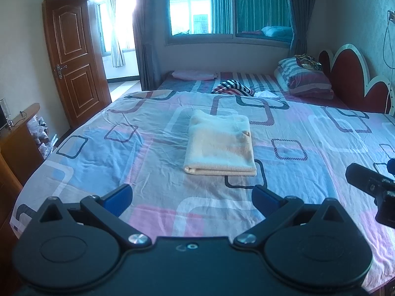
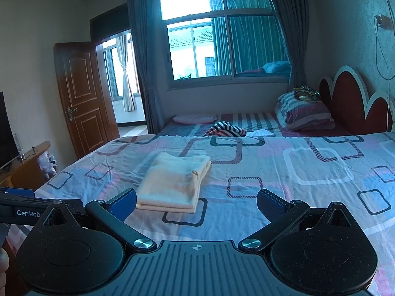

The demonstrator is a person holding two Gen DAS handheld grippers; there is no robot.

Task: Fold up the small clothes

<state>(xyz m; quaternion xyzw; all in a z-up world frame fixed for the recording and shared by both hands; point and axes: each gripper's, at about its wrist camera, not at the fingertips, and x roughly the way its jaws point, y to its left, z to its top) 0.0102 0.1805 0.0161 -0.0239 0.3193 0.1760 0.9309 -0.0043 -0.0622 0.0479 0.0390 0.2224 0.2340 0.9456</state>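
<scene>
A pale peach garment [image 1: 219,145] lies folded into a neat rectangle on the patterned bedsheet [image 1: 98,153]; it also shows in the right wrist view [image 2: 172,185]. My left gripper [image 1: 192,197] is open and empty, held back from the garment's near edge. My right gripper [image 2: 197,203] is open and empty, to the right of the garment's near corner. The right gripper's body shows at the right edge of the left wrist view [image 1: 370,185], and the left gripper's side [image 2: 24,204] at the left of the right wrist view.
A striped garment [image 1: 233,87] and a small white cloth [image 1: 266,94] lie further back on the bed. Folded striped bedding [image 1: 303,79] sits by the red headboard [image 1: 350,74]. A wooden cabinet [image 1: 17,145] stands left of the bed, near an open door [image 1: 74,59].
</scene>
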